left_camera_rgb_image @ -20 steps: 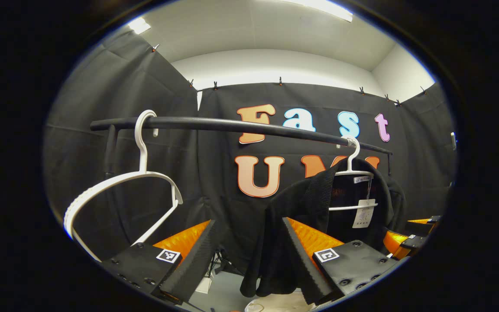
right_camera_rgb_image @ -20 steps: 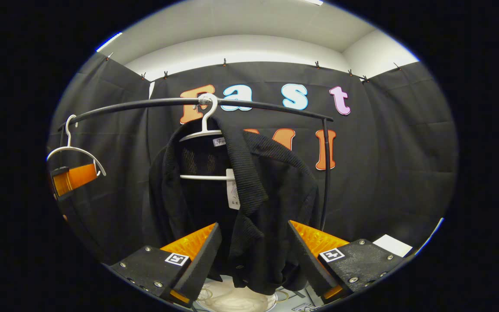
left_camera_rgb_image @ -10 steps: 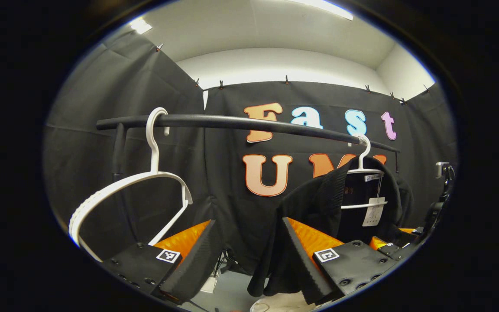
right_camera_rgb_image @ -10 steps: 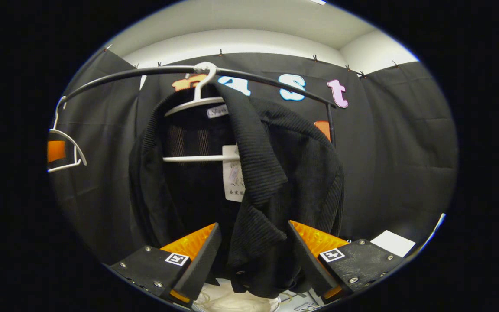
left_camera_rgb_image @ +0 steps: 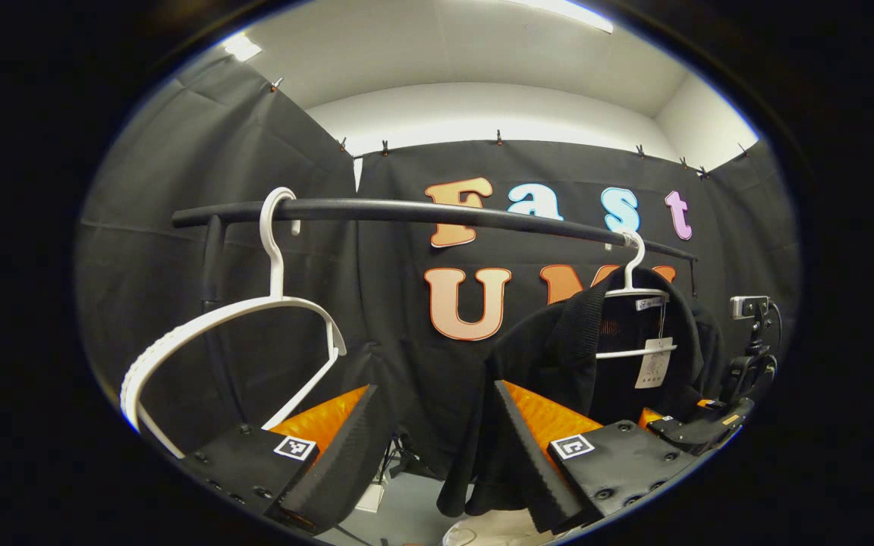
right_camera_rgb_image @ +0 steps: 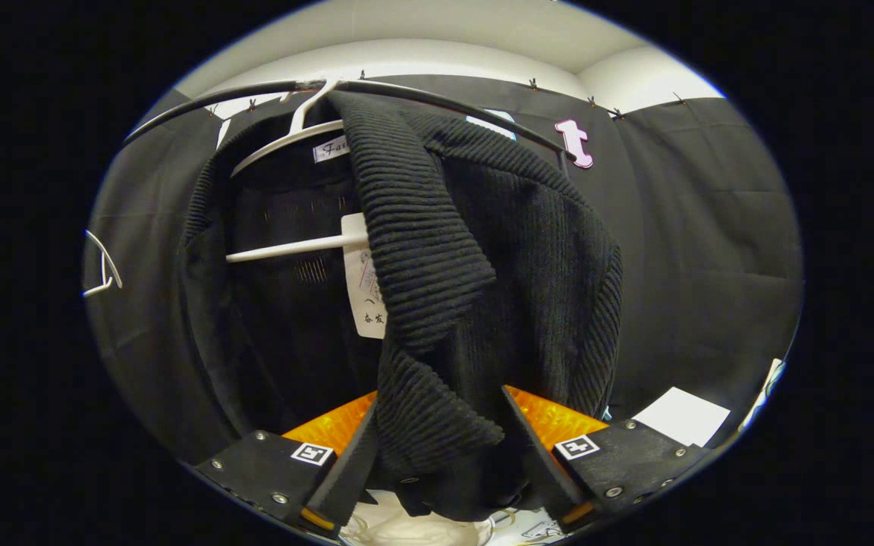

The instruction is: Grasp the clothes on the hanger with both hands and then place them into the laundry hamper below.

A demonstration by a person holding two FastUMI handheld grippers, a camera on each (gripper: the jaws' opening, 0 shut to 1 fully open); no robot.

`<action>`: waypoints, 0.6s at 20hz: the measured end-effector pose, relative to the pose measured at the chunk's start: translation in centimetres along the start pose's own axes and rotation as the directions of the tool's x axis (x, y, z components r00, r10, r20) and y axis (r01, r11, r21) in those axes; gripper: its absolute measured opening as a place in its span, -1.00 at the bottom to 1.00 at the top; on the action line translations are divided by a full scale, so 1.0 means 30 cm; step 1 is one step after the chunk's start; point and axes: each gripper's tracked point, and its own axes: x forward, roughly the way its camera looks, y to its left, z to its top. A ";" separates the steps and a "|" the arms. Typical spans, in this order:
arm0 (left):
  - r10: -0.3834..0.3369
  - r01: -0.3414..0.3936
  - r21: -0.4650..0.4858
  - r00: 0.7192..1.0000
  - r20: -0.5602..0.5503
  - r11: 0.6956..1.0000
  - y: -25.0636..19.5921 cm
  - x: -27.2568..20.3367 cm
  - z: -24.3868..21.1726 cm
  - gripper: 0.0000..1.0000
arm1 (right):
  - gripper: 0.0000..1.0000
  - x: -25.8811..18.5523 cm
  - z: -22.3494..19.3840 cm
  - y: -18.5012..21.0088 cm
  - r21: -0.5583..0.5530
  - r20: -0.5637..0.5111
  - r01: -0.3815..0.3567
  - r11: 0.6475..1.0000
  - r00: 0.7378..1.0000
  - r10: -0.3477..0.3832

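Black booth cloth behind a rail [left_camera_rgb_image: 422, 214]: both tools, right [right_camera_rgb_image: 437, 447] and left [left_camera_rgb_image: 437, 447], gape apart; pulling the cardigan [right_camera_rgb_image: 467, 303] may drag its hanger [right_camera_rgb_image: 285, 136] off too.

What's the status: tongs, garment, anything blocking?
Right tongs open, straddling the black cardigan's front edge. Left tongs open, short of it. Cardigan on its hanger. Empty hanger beside left tongs.

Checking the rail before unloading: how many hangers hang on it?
2: an empty white hanger at the rail's left end, and another carrying the black garment toward its right.
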 end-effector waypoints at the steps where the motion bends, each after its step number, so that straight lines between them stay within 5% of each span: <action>1: -0.006 0.006 -0.005 1.000 -0.003 1.000 -0.014 0.001 -0.004 0.86 | 0.75 0.003 -0.007 0.001 0.006 -0.007 -0.012 1.000 1.000 0.013; 4: -0.034 0.034 -0.015 0.999 -0.012 0.999 -0.053 0.006 -0.021 1.00 | 0.04 -0.003 -0.007 -0.051 -0.011 -0.005 -0.008 1.000 1.000 0.007; 5: -0.037 0.037 -0.012 0.999 -0.014 0.999 -0.061 0.009 -0.026 1.00 | 0.01 -0.015 0.001 -0.065 -0.009 0.003 -0.007 1.000 1.000 0.007; 6: -0.044 0.043 -0.010 0.999 -0.015 0.999 -0.075 0.012 -0.032 0.86 | -0.24 -0.028 0.004 -0.072 -0.009 0.007 -0.008 1.000 1.000 0.008; 8: -0.062 0.061 -0.011 0.998 -0.022 0.998 -0.111 0.025 -0.049 1.00 | -0.70 -0.049 0.005 -0.092 -0.014 0.006 -0.013 1.000 1.000 0.013; 12: -0.105 0.105 -0.004 0.994 -0.025 0.994 -0.206 0.044 -0.080 0.93 | -0.87 -0.100 0.012 -0.119 -0.050 0.005 -0.040 0.998 0.999 0.041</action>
